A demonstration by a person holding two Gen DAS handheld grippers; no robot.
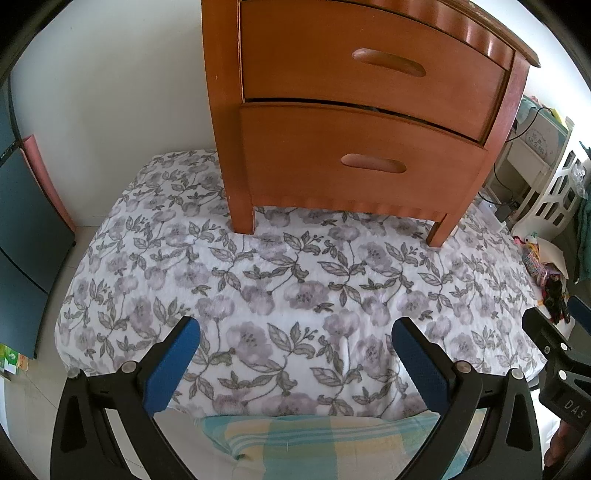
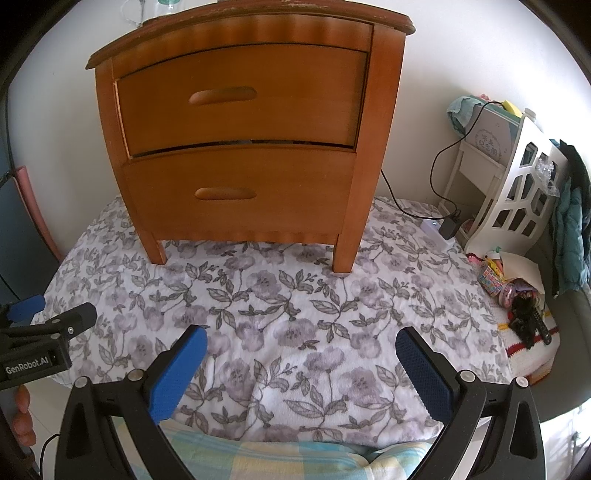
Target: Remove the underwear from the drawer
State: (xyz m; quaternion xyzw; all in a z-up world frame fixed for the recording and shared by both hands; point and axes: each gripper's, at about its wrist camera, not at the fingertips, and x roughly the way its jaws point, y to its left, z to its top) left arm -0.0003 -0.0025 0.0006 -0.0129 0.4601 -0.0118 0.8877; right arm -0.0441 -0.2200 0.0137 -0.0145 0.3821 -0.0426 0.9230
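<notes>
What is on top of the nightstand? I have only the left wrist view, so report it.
Observer: Clear glassware stands at the back of the nightstand top, cut off by the frame edge.
Operator: Give me the right gripper's state.
Observer: The right gripper is open and empty above the floral bedspread.
Operator: Read any marking on the left gripper.
Observer: The left gripper carries a GenRobot.AI label on its side.

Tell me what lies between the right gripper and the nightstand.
Only bare floral bedspread lies between the right gripper and the nightstand, seen in the right wrist view.
</notes>
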